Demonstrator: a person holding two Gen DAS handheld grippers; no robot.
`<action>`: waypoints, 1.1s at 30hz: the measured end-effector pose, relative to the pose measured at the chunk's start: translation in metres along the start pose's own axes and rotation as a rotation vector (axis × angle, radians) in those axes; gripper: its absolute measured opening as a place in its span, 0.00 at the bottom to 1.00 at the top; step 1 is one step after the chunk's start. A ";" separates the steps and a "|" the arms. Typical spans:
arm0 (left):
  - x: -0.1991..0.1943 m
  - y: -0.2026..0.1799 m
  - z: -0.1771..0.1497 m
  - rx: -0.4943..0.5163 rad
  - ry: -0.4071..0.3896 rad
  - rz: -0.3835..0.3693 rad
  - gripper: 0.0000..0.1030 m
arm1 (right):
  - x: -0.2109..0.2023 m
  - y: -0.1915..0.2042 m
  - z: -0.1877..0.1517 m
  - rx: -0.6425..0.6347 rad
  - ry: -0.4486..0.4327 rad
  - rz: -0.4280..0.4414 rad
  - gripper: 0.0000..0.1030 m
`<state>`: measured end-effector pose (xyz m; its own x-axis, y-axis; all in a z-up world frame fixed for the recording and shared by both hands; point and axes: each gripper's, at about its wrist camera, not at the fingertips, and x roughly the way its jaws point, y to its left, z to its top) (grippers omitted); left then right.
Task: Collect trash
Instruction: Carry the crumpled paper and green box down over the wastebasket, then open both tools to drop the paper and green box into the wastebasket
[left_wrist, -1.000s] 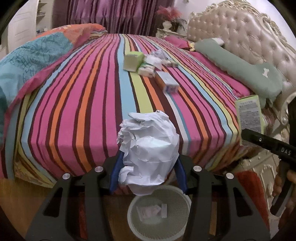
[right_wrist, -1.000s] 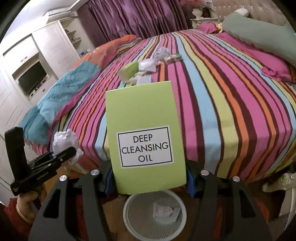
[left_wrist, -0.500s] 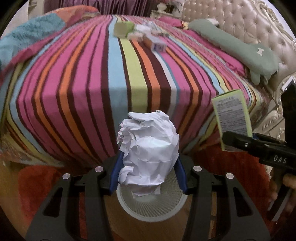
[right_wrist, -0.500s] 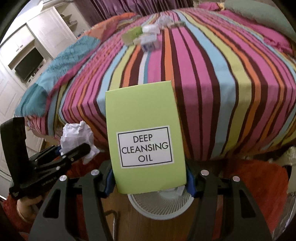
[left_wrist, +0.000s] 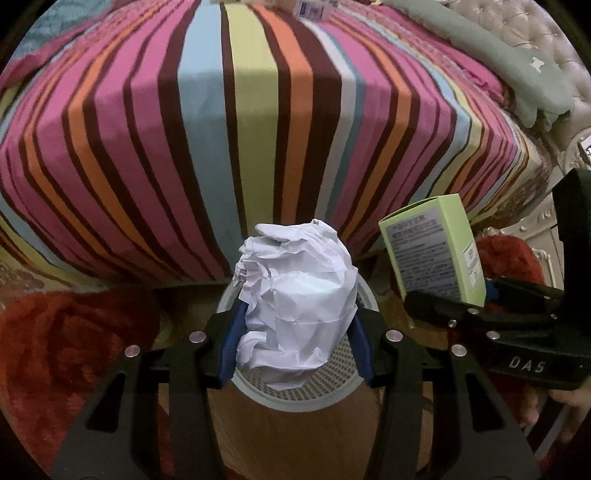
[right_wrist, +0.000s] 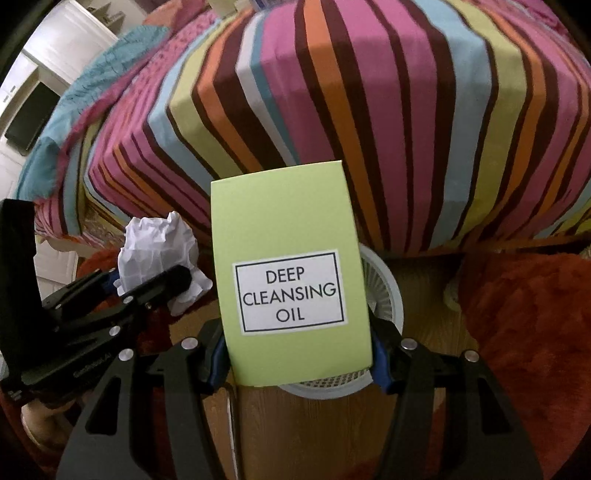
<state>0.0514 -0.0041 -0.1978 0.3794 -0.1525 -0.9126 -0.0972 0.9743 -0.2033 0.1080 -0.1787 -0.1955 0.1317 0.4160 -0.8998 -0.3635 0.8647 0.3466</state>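
Only the right wrist view shows the label "DEEP CLEANSING OIL" on the green box (right_wrist: 288, 273), clamped by the right gripper (right_wrist: 295, 362); the left gripper (left_wrist: 293, 343) grips crumpled paper (left_wrist: 295, 302).

Dim indoor light, fisheye-warped, blurred edges

White mesh wastebasket (left_wrist: 325, 384) on wood floor, just in front of striped bed (left_wrist: 258, 129). Crumpled white paper wad (left_wrist: 295, 302) in left gripper (left_wrist: 295, 343) directly over basket. Green cardboard box (right_wrist: 291, 273) in right gripper (right_wrist: 295, 354), beside wad to its right, also over basket rim.
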 end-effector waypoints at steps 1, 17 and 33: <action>0.004 0.001 0.000 -0.005 0.012 0.000 0.48 | 0.003 -0.001 0.000 0.004 0.011 -0.002 0.55; 0.088 0.027 -0.016 -0.135 0.290 -0.015 0.48 | 0.088 -0.027 0.003 0.203 0.249 -0.013 0.55; 0.152 0.022 -0.031 -0.109 0.472 0.032 0.48 | 0.146 -0.048 -0.001 0.313 0.355 -0.063 0.55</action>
<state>0.0781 -0.0110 -0.3524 -0.0812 -0.2062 -0.9751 -0.2079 0.9604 -0.1858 0.1437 -0.1600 -0.3444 -0.1987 0.2854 -0.9376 -0.0628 0.9510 0.3028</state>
